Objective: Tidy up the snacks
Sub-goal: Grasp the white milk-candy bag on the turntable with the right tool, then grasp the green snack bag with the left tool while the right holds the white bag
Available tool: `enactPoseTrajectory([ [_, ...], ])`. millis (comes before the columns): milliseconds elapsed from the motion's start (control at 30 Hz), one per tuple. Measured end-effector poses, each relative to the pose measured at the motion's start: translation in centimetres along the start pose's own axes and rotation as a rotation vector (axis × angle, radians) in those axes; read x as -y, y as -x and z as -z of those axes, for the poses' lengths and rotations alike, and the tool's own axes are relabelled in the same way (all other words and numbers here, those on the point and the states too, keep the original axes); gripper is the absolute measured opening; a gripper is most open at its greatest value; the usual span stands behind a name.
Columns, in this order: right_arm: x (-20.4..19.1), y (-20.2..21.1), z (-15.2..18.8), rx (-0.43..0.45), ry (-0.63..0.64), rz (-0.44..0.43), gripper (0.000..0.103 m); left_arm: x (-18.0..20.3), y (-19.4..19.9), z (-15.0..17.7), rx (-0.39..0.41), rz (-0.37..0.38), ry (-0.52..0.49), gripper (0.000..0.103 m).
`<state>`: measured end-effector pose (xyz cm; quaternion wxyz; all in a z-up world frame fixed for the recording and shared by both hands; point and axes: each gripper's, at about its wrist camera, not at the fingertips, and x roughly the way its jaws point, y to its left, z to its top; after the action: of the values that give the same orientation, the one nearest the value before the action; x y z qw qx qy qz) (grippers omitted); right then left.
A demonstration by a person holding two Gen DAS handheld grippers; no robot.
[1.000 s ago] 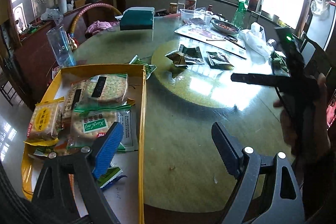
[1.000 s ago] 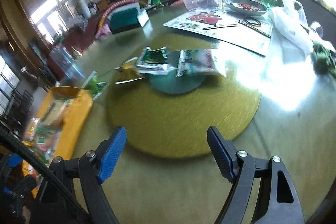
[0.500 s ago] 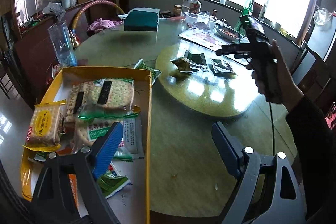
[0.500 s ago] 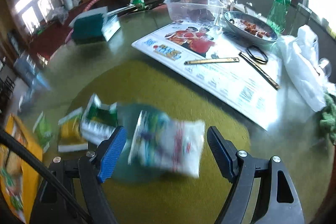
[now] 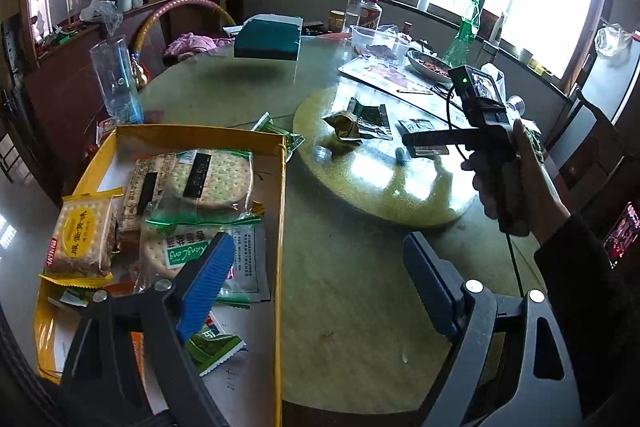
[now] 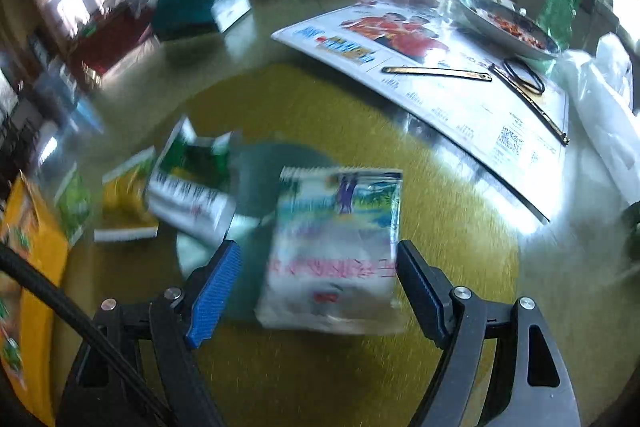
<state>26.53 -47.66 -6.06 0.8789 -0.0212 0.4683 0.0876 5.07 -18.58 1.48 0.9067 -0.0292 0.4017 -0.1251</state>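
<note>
Crackers in wrappers fill the yellow box (image 5: 282, 211) at the left, where the left gripper (image 5: 316, 279) hovers tilted downward, jaws spread and empty. Rightward, a hand (image 5: 508, 183) holds the right gripper (image 6: 316, 287) angled down over the yellow-green turntable (image 6: 440, 227) on the glass table (image 5: 352, 287) near bright windows. Its jaws stand wide, flanking the white snack packet (image 6: 336, 247) without pressing; the packet lies flat, long axis pointing away.

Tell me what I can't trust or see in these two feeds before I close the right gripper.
- White snack packet, right wrist view: motion blur smears its print; contact with the right gripper pads unclear.
- Snacks left of it: blurred, overlapping.
- Yellow box, left wrist view: near end hidden behind the left gripper.
- Right gripper's fingertips, left wrist view: only one finger shows.
</note>
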Motion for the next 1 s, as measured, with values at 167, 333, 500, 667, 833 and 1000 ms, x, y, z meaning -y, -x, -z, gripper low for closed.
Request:
enactPoseTrajectory([
  [167, -0.6, -0.7, -0.4, 0.002, -0.036, 0.097, 0.079, 0.1, 0.1, 0.0, 0.002, -0.027, 0.001, 0.086],
  [333, -0.5, 0.1, 0.1, -0.001, -0.097, 0.136, 0.061, 0.4, -0.8, 0.0, -0.018, -0.092, -0.019, 0.086],
  [500, -1.1, 2.8, 4.7, -0.011, -0.132, 0.155, 0.060, 1.0, -1.5, 0.1, -0.032, -0.096, -0.031, 0.086],
  [667, -2.6, 6.5, 11.0, 0.002, -0.158, 0.134, 0.060, 1.7, -3.6, -0.8, -0.114, -0.046, -0.016, 0.086],
  [833, -4.0, 9.4, 15.8, 0.040, -0.203, 0.139, 0.060, 3.2, -7.6, -3.7, -0.163, -0.057, -0.029, 0.086],
  [1000, -4.3, 10.8, 18.2, 0.071, -0.254, 0.169, 0.060, 4.2, -13.7, -7.9, -0.207, -0.085, 0.017, 0.086],
])
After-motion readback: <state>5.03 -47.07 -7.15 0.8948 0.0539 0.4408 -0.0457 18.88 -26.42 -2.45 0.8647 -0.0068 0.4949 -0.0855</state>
